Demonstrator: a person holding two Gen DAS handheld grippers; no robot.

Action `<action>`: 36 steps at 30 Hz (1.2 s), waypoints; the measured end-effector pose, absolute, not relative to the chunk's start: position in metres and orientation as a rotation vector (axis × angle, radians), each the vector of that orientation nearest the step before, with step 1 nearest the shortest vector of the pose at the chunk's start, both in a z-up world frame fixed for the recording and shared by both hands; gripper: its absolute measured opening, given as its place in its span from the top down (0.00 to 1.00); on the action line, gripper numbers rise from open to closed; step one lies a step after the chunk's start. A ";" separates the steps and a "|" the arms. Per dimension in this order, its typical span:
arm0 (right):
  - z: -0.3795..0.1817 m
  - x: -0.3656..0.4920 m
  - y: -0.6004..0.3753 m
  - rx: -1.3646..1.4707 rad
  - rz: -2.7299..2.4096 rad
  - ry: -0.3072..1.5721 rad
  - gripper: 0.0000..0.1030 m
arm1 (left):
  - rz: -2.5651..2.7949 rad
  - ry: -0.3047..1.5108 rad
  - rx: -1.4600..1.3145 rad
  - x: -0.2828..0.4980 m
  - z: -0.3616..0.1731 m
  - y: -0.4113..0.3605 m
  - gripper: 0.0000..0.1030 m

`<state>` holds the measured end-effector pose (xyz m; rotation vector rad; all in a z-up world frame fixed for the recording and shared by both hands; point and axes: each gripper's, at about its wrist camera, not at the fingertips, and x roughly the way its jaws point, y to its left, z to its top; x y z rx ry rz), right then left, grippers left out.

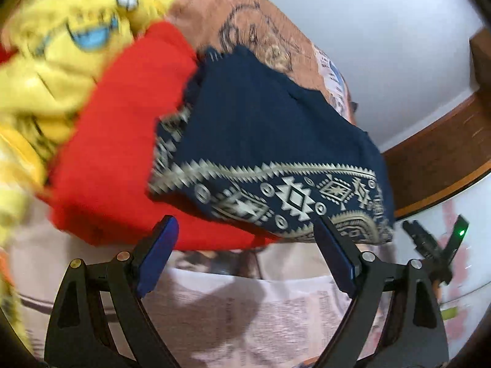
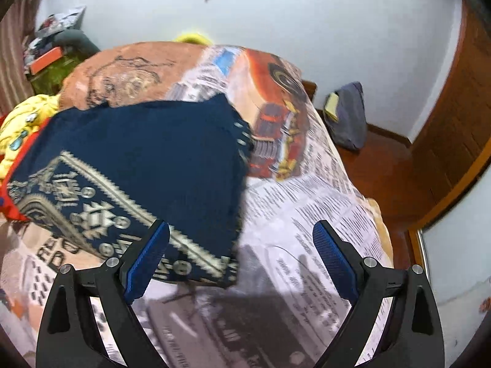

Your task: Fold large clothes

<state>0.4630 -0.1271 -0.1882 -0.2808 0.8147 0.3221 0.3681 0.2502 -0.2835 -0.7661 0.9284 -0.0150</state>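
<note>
Your left gripper (image 1: 245,236) is spread wide, nothing between the pads. Your right gripper (image 2: 241,239) is spread too, also empty. The folded navy patterned garment (image 1: 270,141) lies on the printed bedspread (image 2: 322,202) just ahead of both, partly overlapping a red garment (image 1: 122,128). Yellow clothes (image 1: 55,55) piled beyond the red.

Place: a bedroom in a home.
Bed: a bed (image 2: 307,214) fills the near ground, spread with a printed cover showing text and a red vehicle.
Clothes: folded and loose garments (image 1: 122,128) lie piled at its left.
Floor: reddish wood floor (image 2: 383,168) at right.
Walls: plain pale wall (image 2: 307,24) at far side.
Door: brown wooden door (image 2: 454,116) far right.
Clutter: a bag (image 2: 349,116) leans against the far wall.
</note>
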 end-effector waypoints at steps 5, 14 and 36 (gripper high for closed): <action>-0.187 0.457 -0.106 -0.306 0.378 0.798 0.10 | -0.084 0.912 -0.991 0.379 -0.312 0.255 0.14; -0.195 0.464 -0.086 -0.293 0.420 0.818 0.10 | -0.095 0.817 -1.148 0.390 -0.327 0.268 0.14; -0.207 0.460 -0.079 -0.283 0.446 0.851 0.10 | -0.017 0.863 -1.081 0.379 -0.317 0.282 0.22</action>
